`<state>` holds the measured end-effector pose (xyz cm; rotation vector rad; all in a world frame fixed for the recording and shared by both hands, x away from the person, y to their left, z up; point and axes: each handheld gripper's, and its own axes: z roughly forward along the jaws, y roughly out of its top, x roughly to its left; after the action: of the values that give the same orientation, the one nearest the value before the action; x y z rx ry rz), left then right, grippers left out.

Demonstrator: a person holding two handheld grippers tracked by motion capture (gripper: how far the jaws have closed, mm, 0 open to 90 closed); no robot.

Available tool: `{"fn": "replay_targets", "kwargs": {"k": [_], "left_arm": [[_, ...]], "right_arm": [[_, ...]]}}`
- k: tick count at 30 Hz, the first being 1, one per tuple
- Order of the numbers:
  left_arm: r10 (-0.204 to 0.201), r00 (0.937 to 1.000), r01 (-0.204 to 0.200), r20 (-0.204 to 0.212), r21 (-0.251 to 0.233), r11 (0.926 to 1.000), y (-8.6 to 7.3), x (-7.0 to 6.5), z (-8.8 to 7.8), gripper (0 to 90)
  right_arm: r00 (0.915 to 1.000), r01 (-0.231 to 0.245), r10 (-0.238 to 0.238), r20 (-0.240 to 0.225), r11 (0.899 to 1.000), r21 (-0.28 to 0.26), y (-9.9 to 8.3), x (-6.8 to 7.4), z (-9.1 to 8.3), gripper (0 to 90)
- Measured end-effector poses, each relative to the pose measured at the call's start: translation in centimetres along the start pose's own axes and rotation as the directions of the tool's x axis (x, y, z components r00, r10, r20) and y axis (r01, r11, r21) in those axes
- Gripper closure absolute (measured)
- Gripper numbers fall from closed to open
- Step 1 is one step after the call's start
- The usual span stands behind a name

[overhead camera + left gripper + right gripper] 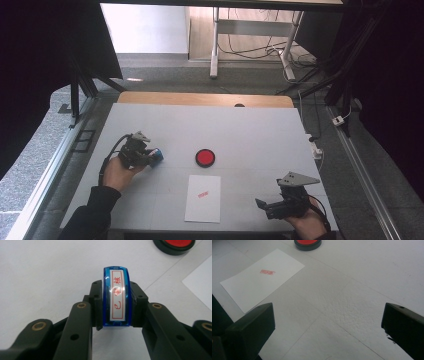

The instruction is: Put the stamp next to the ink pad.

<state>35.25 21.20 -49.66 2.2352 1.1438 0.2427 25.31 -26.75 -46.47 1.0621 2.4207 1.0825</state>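
The left gripper (117,305) has its fingers (96,303) clamped on the two sides of a blue stamp (116,297), held just above the worktop (250,130) to the left of the red ink pad (205,157). The right gripper (272,207), fingers wide apart and empty, rests near the worktop's front right corner. The sheet of paper (202,205) already bears a red imprint (202,194), so the stamping looks done, and what seems left is to set the stamp down.

White table (150,120) with red ink pad (205,157), stamped paper (203,198)
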Motion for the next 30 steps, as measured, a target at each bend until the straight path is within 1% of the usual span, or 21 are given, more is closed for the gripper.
{"fn": "replay_targets", "kwargs": {"k": [4, 7, 11, 14, 18, 25, 30], "left_arm": [[-0.008, 0.9998, 0.008, -0.018, 0.006, 1.0000, -0.1, 0.1, 0.3, 69.1], [-0.011, 0.9997, 0.011, -0.024, 0.016, 0.9998, -0.2, 0.0, 0.6, 69.0], [-0.002, 0.9995, 0.003, -0.032, 0.038, 0.9993, -0.2, -0.2, 1.0, 68.7], [0.006, 0.9993, -0.004, -0.037, 0.038, 0.9993, -0.2, -0.3, 1.0, 68.0], [-0.002, 0.9996, 0.003, -0.030, 0.032, 0.9995, -0.2, -0.2, 1.0, 66.3], [-0.002, 0.9996, 0.003, -0.028, 0.020, 0.9998, -0.2, -0.1, 0.8, 57.6], [-0.019, 0.9998, 0.019, -0.007, -0.003, 0.9998, -0.2, 0.1, 0.4, 49.5]], "right_arm": [[1.0000, 0.001, -0.001, 0.000, 1.000, 0.003, 0.0, 0.0, 0.0, 0.0], [1.0000, -0.001, 0.001, 0.001, 1.000, 0.004, 0.0, 0.0, 0.0, 0.0], [1.0000, 0.001, -0.001, 0.001, 1.000, 0.006, 0.0, 0.0, 0.0, 0.0], [1.0000, 0.001, -0.001, 0.000, 1.000, 0.007, 0.0, 0.0, 0.1, 0.0], [1.0000, 0.002, -0.002, -0.001, 1.000, 0.007, 0.0, 0.0, 0.1, 0.0], [1.0000, 0.006, -0.006, -0.003, 1.000, 0.008, 0.0, 0.0, 0.1, 0.0], [1.0000, 0.006, -0.006, -0.004, 1.000, 0.008, 0.0, 0.0, 0.1, 0.0]]}}
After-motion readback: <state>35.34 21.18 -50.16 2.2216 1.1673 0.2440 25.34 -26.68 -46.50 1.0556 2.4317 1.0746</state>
